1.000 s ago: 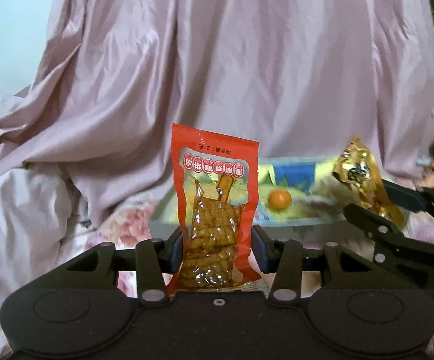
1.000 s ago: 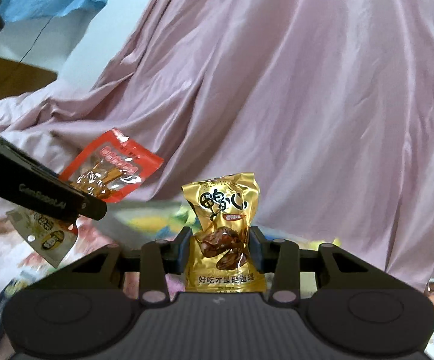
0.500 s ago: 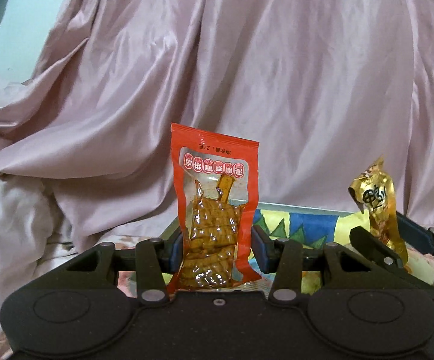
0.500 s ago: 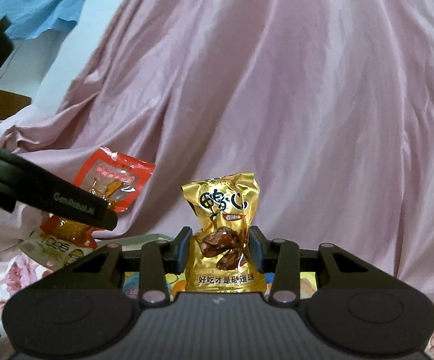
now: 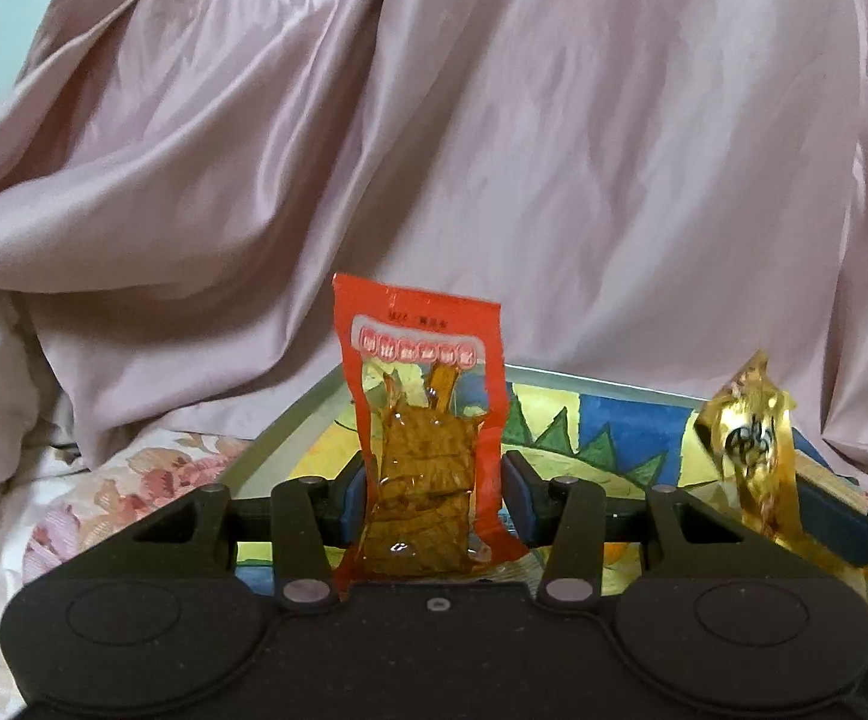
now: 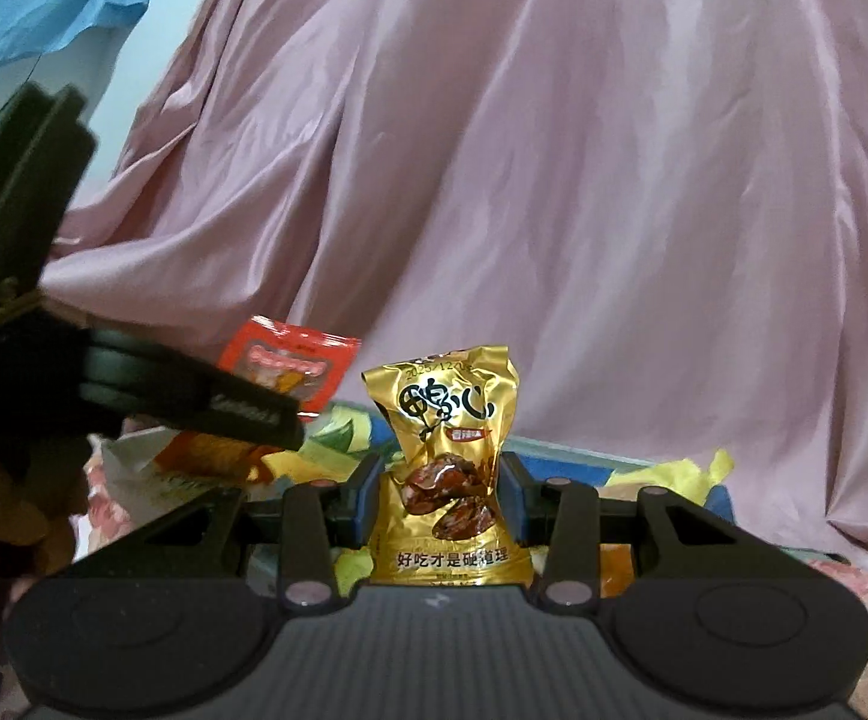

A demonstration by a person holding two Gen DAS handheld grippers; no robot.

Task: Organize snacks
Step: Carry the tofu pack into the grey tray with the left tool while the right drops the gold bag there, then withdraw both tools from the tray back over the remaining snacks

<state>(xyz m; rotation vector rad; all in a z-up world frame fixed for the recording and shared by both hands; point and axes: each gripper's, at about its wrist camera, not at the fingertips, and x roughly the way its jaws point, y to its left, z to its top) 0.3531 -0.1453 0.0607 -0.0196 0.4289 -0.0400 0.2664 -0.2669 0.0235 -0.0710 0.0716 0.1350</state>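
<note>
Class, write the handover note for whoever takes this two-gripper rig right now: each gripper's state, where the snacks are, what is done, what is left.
Left gripper: shut on the red snack packet, held upright.
Right gripper: shut on the gold snack packet, also upright.
Both packets hang over the near part of the colourful tray, in front of the pink cloth; neither is set down.
Another pale packet lies left of the tray in the right wrist view.
Done: both packets picked up and brought to the tray.
Left: likely lower and release each into the tray, then fetch the remaining packet.
</note>
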